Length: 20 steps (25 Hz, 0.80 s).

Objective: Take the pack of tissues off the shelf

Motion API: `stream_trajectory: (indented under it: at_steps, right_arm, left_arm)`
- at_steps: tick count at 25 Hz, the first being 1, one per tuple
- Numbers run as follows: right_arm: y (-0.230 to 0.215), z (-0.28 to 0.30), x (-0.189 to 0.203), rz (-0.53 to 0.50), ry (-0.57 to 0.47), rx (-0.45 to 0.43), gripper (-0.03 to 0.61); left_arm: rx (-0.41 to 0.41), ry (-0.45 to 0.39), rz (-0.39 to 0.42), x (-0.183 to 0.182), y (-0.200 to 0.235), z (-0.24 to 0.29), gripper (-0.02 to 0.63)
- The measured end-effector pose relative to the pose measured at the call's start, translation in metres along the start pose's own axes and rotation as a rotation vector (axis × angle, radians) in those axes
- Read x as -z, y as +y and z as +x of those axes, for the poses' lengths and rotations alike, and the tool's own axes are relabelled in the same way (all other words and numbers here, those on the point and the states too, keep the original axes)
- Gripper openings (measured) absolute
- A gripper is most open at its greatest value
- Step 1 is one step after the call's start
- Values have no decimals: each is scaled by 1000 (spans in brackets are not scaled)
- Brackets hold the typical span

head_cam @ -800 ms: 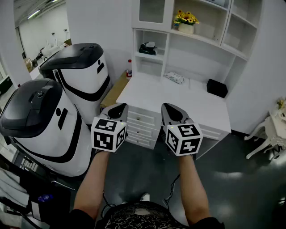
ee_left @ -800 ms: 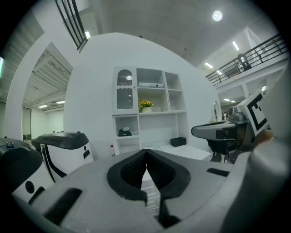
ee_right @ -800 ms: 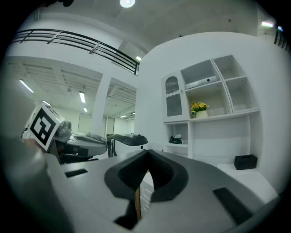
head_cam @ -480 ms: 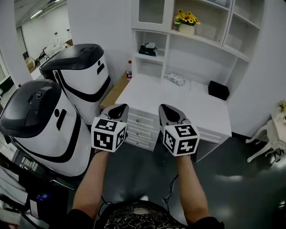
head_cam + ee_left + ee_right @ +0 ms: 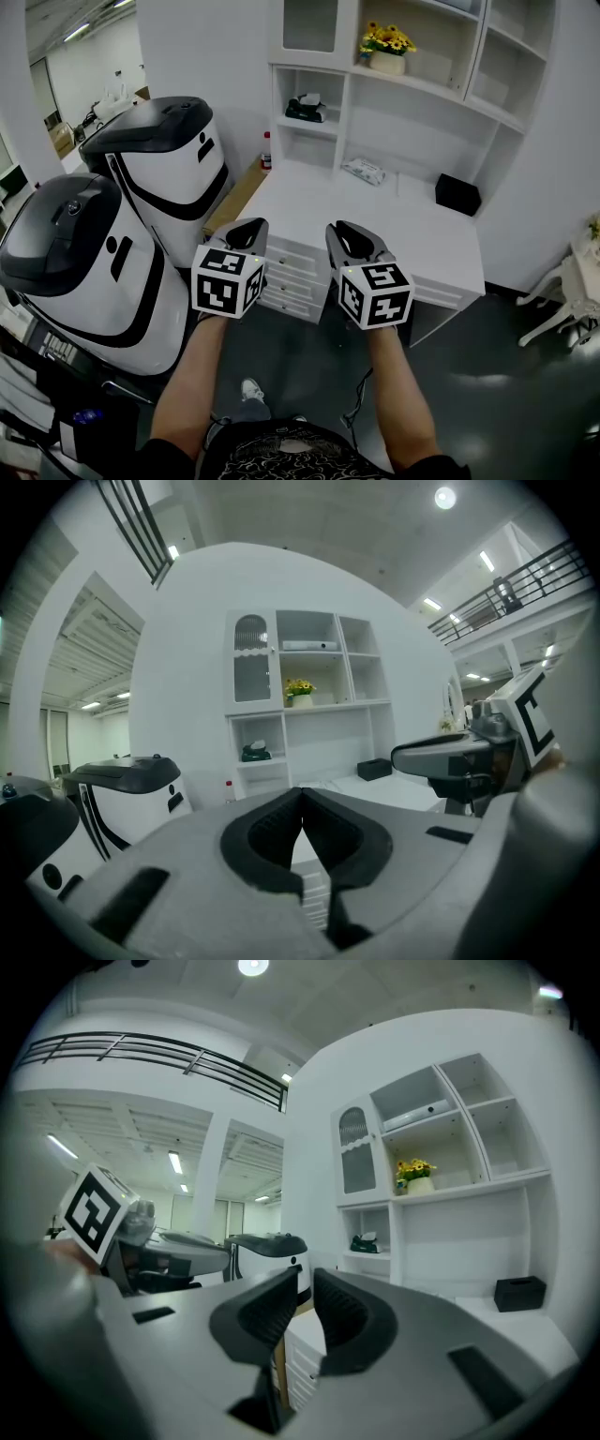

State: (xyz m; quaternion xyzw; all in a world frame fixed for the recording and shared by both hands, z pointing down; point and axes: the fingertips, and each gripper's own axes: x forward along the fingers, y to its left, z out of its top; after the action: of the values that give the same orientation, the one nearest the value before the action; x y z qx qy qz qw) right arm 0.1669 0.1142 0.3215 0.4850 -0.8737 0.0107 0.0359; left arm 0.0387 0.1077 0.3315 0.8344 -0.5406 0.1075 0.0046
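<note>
Left gripper (image 5: 246,229) fingers pressed together; right gripper (image 5: 350,232) slightly spread, empty; step closer, widen right for pack of tissues (image 5: 364,171).

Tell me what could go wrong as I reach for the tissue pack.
1. The left hand-held gripper is shut and the right hand-held gripper only narrowly open: probably too tight for the pack of tissues unless opened first.
2. The pack lies flat at the back of the desk, so the jaws might slide over it.

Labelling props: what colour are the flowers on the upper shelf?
Yellow flowers, clearest in the head view.
</note>
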Motion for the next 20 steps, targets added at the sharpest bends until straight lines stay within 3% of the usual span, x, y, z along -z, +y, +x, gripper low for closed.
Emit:
stream_trajectory:
  at_steps: [8, 20]
  right_arm:
    - [-16, 18, 7, 0, 2, -14, 79]
    - [-32, 86, 14, -3, 16, -26, 112]
  left_arm:
    - [3, -4, 13, 1, -1, 26, 8]
    - [-2, 10, 2, 7, 46, 81, 8]
